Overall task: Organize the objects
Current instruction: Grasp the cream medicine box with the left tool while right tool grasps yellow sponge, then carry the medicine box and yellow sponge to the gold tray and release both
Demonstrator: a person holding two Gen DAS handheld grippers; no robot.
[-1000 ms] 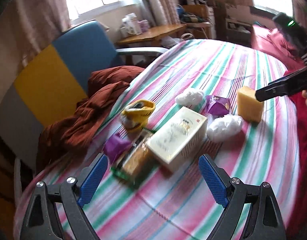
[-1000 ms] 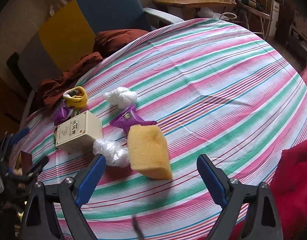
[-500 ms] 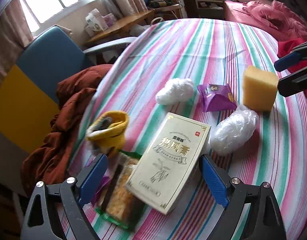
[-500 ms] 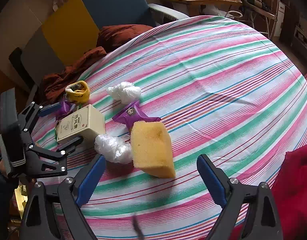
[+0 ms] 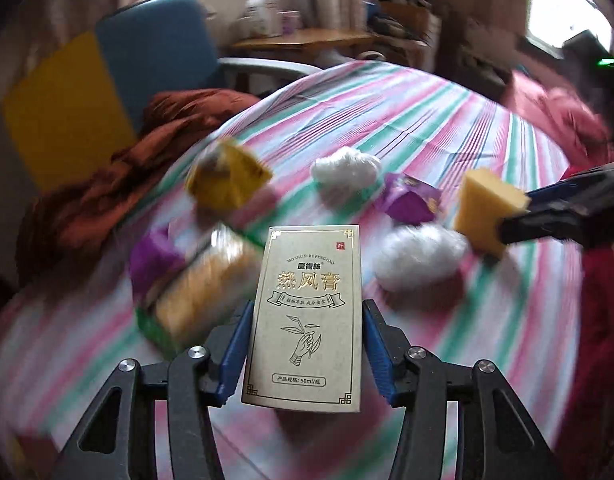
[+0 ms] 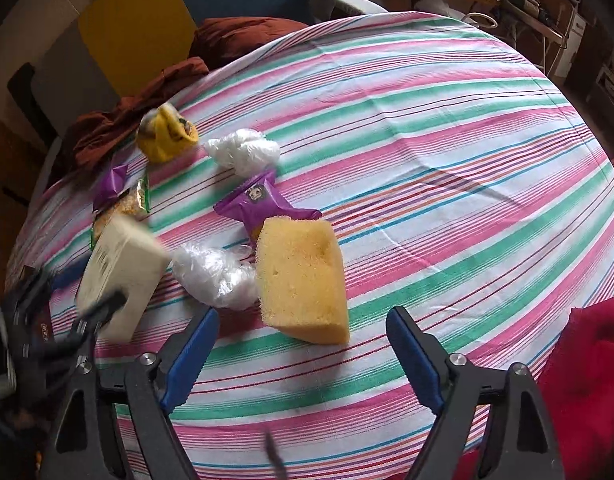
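A cream box with gold lettering [image 5: 307, 312] stands upright between the pads of my left gripper [image 5: 307, 308]. Its jaws are closing and both blue pads touch the box's sides. The right wrist view shows the same box [image 6: 123, 272] blurred at the left, tilted off the striped cloth. A yellow sponge [image 6: 303, 280] lies on the cloth with its near end between the fingers of my right gripper [image 6: 302, 314]. Those jaws are closing too, with both pads still apart from the sponge. In the left wrist view the right gripper's fingers [image 5: 563, 212] straddle the sponge [image 5: 487, 208].
Two white plastic wads [image 6: 243, 150] [image 6: 215, 276], purple snack packets [image 6: 259, 204] [image 6: 111, 180], a yellow roll [image 6: 167, 136] and a snack pack [image 5: 203, 288] lie on the round striped table [image 6: 447, 140]. Brown cloth [image 6: 119, 124] covers a blue-and-yellow chair. Red fabric [image 6: 587, 380] lies at right.
My left gripper has come down onto the cream box, its jaws have narrowed onto the box's sides, and the box now stands tilted up. The right gripper's jaws have narrowed a little around the sponge.
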